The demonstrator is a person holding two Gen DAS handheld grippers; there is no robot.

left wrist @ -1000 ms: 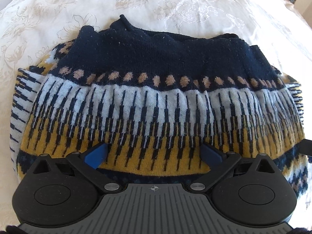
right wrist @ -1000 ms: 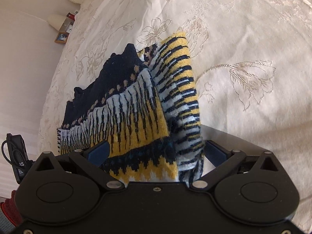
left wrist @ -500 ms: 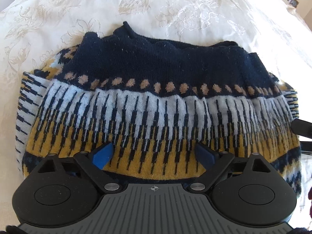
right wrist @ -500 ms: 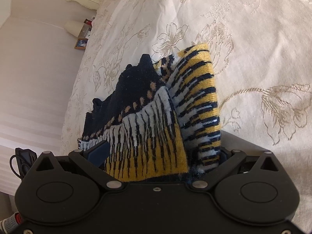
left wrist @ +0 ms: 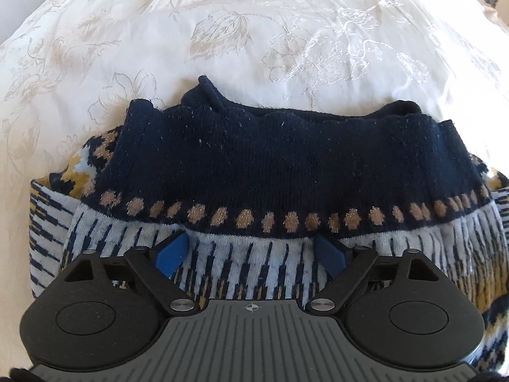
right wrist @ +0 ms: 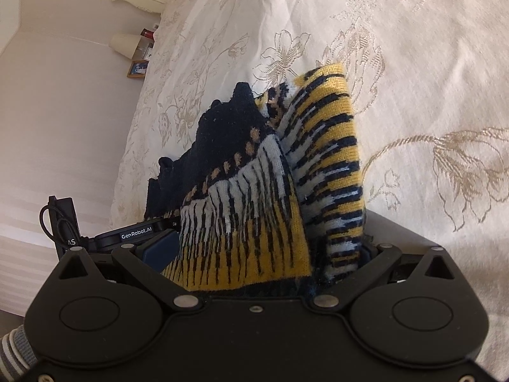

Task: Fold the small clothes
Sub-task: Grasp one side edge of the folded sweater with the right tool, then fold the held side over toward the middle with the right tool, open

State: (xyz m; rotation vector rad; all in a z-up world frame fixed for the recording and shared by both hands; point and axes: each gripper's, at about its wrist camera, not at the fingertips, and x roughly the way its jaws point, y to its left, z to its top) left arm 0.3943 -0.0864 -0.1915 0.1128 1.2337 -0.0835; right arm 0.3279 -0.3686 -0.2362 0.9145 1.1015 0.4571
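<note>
A folded knit sweater (left wrist: 280, 172) lies on a bed under a cream floral bedspread (left wrist: 286, 38). Its navy band is on the far side, with a row of tan dots below it, then white-and-navy stripes, then yellow on the near side.

The left claw (left wrist: 251, 256) sits low over the near part of the sweater with its blue fingers (left wrist: 170, 253) spread apart, the striped knit showing between them. Whether the tips press into the cloth cannot be told. Compared with half a second ago, this claw is further in over the sweater: the fingers then lay over the yellow band and now reach the white stripes just below the tan dots, and the navy band fills more of the view.

The right claw (right wrist: 257, 251) is at the sweater's right end, its fingers wide apart with the thick folded edge between them. The left finger (right wrist: 160, 250) shows beside the knit; the right one is mostly hidden behind a striped yellow flap (right wrist: 331, 165) that stands up. Whether this claw grips the cloth cannot be told. The flap stands much as before, but the left claw's black body, marked GenRobot.AI (right wrist: 136, 232), now shows at the left of this view.
</note>
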